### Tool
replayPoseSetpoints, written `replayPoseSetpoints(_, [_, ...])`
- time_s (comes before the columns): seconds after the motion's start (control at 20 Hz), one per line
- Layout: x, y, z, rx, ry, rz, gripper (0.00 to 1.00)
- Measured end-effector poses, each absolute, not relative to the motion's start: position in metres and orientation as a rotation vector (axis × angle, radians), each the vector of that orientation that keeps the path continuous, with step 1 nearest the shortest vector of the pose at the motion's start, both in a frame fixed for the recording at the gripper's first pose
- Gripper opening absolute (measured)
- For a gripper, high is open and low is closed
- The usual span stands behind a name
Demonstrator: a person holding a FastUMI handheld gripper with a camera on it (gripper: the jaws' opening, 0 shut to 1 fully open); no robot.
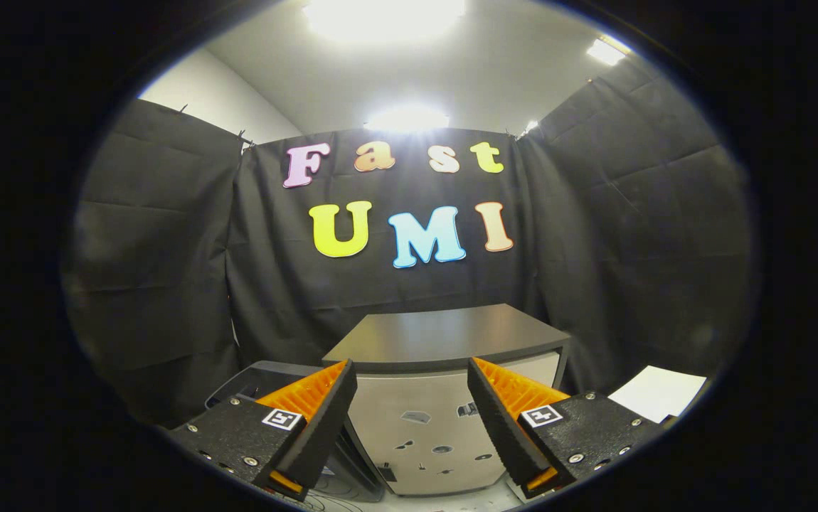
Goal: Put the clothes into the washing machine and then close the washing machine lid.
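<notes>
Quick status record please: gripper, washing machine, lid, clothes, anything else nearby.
gripper: fingers open, nothing between them
washing machine: just ahead of the fingers, pale front facing the camera
lid: dark, lying flat on top, looks closed
clothes: cannot tell where they are
dark bin: beside the machine, behind one finger
white sheet: lying on the other side of the machine

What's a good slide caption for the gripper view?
Open gripper facing the washing machine, its lid down, nothing between the fingers.
</notes>
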State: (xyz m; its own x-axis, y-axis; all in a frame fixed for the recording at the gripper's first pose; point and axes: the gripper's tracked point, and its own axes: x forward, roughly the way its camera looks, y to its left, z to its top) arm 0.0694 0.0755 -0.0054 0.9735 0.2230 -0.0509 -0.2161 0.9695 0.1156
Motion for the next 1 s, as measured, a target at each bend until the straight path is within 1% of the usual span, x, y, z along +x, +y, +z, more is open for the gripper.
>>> replayPoseSetpoints(1.0, [0.0702, 0.0761, -0.014, 0.111, 0.085, 0.242, 0.96])
